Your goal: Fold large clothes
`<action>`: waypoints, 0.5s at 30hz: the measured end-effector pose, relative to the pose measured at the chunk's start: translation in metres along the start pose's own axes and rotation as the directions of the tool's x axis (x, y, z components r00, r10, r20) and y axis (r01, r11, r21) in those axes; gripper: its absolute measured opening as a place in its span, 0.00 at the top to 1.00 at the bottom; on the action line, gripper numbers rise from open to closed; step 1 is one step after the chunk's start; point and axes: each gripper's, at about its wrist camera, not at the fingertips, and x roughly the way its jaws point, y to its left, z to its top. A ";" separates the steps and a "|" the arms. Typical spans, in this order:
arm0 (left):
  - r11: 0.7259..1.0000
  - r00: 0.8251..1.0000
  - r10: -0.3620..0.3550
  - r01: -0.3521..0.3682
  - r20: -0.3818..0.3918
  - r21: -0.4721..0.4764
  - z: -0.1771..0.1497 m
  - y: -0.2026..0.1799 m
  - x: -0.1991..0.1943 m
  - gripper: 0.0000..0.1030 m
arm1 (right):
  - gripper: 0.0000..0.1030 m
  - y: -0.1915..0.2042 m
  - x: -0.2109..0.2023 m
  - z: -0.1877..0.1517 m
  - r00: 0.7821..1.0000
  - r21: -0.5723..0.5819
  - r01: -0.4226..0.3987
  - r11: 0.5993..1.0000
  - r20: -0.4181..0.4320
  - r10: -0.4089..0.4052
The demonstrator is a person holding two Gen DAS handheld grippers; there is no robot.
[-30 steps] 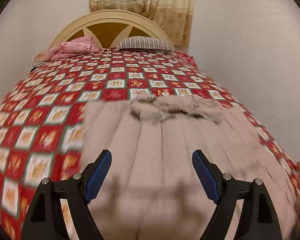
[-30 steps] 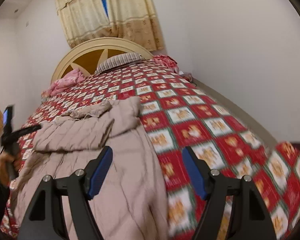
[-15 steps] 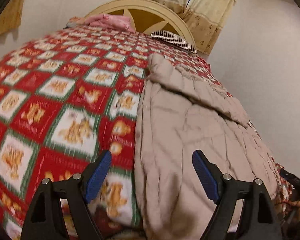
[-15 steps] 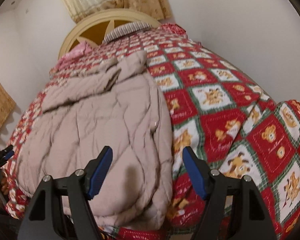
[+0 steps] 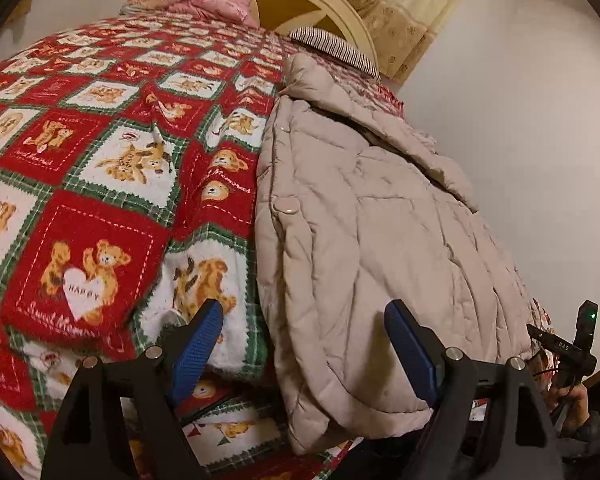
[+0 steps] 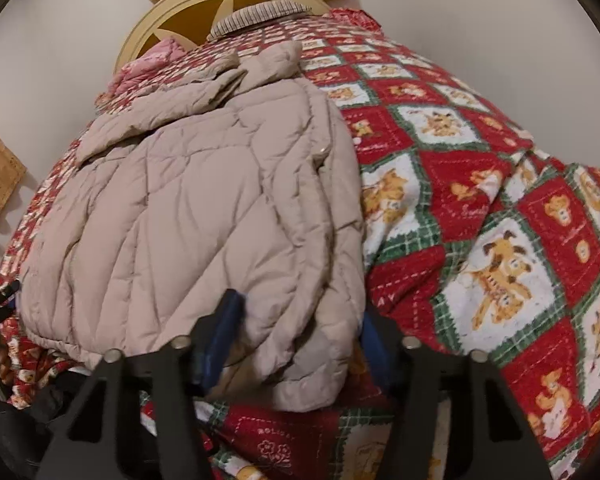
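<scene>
coat [image 5: 380, 240]: matt quilted cloth | blanket [image 5: 100, 160]: fuzzy fleece | headboard [image 5: 300, 4]: smooth wood

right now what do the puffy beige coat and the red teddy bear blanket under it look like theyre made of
The puffy beige quilted coat looks like thin matte woven shell, probably nylon or polyester, over padding: stitched channels bulge and crease softly. The red teddy bear blanket looks like plush fleece: its surface is fuzzy and its printed edges blur.

You see a red teddy-bear bedspread [image 5: 100, 184]; far off, a striped pillow [image 5: 332, 46], pink blanket [image 5: 208, 2], cream headboard [image 6: 204, 4].
</scene>
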 end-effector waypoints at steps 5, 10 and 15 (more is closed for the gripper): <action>0.995 0.995 -0.080 0.083 -0.057 0.048 -0.010 -0.012 -0.005 0.19 | 0.40 -0.004 0.003 -0.002 0.999 0.034 -0.034 0.999 0.005 0.034; 0.992 0.991 -0.121 0.122 -0.049 0.022 -0.022 -0.018 0.000 0.19 | 0.40 -0.001 0.003 -0.003 0.998 0.013 -0.055 0.998 -0.002 0.055; 0.993 0.993 -0.109 0.111 -0.044 0.044 -0.023 -0.031 0.000 0.27 | 0.39 0.002 0.008 -0.004 0.999 -0.001 -0.044 0.999 0.000 0.044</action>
